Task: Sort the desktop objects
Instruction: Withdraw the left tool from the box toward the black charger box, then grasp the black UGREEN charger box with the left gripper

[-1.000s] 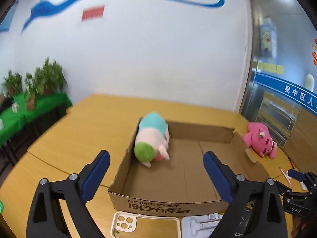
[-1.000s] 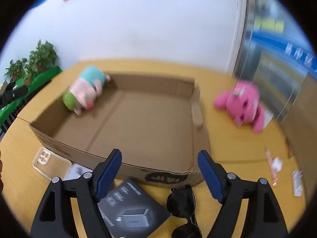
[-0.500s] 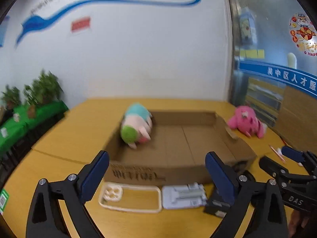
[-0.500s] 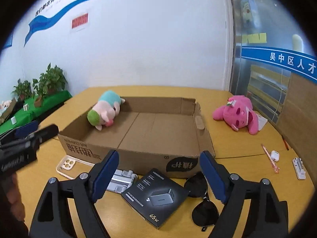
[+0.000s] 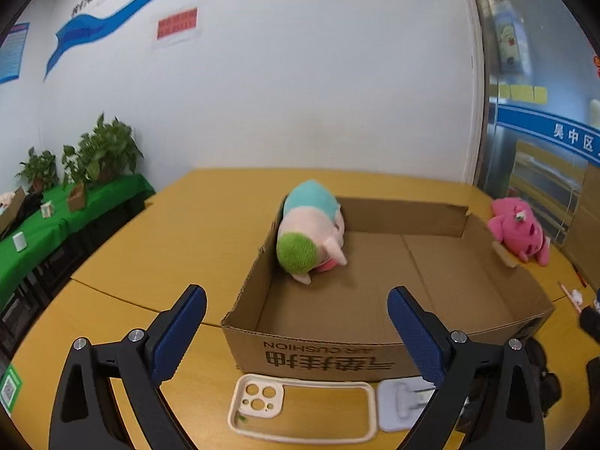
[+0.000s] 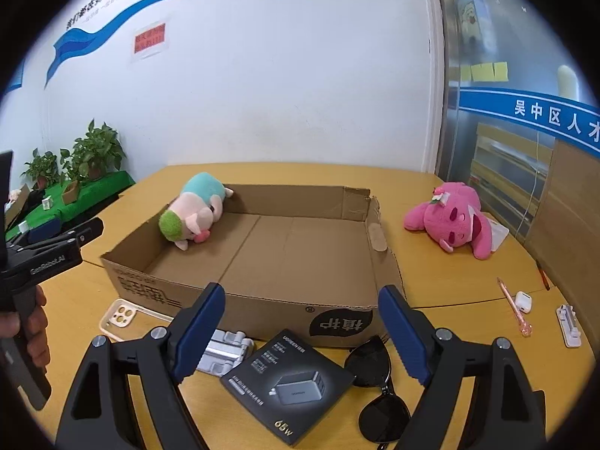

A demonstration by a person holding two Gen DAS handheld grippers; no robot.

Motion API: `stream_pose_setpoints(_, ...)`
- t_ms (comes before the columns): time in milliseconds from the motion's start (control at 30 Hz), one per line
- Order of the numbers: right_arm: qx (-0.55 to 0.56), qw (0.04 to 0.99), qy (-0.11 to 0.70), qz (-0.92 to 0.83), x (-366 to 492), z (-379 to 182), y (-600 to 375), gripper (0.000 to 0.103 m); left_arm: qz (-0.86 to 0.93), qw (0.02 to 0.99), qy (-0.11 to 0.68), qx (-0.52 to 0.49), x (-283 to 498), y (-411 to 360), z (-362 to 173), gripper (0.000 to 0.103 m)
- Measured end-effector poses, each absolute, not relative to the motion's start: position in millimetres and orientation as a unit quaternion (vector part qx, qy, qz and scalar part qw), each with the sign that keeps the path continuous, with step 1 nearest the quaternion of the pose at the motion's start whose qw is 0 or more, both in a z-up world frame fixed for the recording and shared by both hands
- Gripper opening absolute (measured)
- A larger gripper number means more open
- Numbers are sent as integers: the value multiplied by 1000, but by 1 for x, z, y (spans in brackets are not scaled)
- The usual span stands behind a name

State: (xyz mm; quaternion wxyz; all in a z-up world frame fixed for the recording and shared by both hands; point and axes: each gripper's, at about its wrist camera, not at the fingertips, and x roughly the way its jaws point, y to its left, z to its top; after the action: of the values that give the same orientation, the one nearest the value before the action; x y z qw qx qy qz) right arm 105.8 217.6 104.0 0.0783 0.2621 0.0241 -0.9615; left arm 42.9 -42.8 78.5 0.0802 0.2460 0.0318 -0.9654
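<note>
White wall with a blue wave stripe backs a yellow wooden table (image 5: 210,232) in the left wrist view. On it sits a shallow open cardboard box (image 5: 322,352) with printed characters on its near wall. Inside, in the far left corner, a plush toy (image 5: 309,232) lies leaning against the left wall; it is teal, pale pink and has a green fuzzy end. A pink plush (image 5: 519,230) lies on the table just beyond the box's right wall. Just before the box's near wall lie a cream phone case (image 5: 302,408), flat with its camera cutouts to the left, and beside it a white plastic holder (image 5: 403,403). The left gripper (image 5: 296,333) is spread wide and holds nothing.

Seen from the right wrist, the same table carries a black charger box (image 6: 287,382) marked 65w, black sunglasses (image 6: 377,393) touching its right side, and farther right a pink pen (image 6: 513,309), a white earbud case (image 6: 523,302) and a small white clip (image 6: 568,326). The right gripper (image 6: 302,333) is likewise wide apart and empty, hovering over the charger box.
</note>
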Motion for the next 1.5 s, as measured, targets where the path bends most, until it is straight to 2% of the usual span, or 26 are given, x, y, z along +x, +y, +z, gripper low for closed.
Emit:
stream_pose_setpoints(233, 297, 82, 10, -951, 45, 74, 218, 83, -942, 77, 30, 326, -10, -62, 25, 99)
stream_pose_setpoints(333, 340, 77, -6, -937, 20, 52, 227, 83, -939, 76, -6, 335, -6, -53, 22, 99)
stream_pose_setpoints(467, 351, 65, 5, -934, 14, 35, 236, 83, -938, 71, -3, 338, 3, -50, 24, 99)
stream_pose_setpoints(767, 335, 63, 5, -940, 36, 52, 256, 83, -951, 79, 18, 298, 32, -40, 52, 99)
stream_pose_setpoints(933, 313, 121, -14, -942, 87, 63, 270, 84, -958, -14, 60, 281, 66, -9, 76, 99)
stream_pose_setpoints(1033, 333, 164, -23, -928, 110, 53, 275, 84, -935, -104, 93, 327, 62, 15, 65, 99)
stream_pose_setpoints(1200, 394, 213, 21, -894, 136, 17, 257, 84, -876, -233, 143, 399, 29, 58, 30, 99)
stream_pose_setpoints(1367, 409, 193, 58, -890, 135, -8, 232, 84, -843, -267, 102, 456, 2, 103, -5, 98)
stream_pose_setpoints(1500, 415, 168, 62, -892, 124, -23, 230, 84, -833, -294, 82, 462, 1, 123, -14, 98)
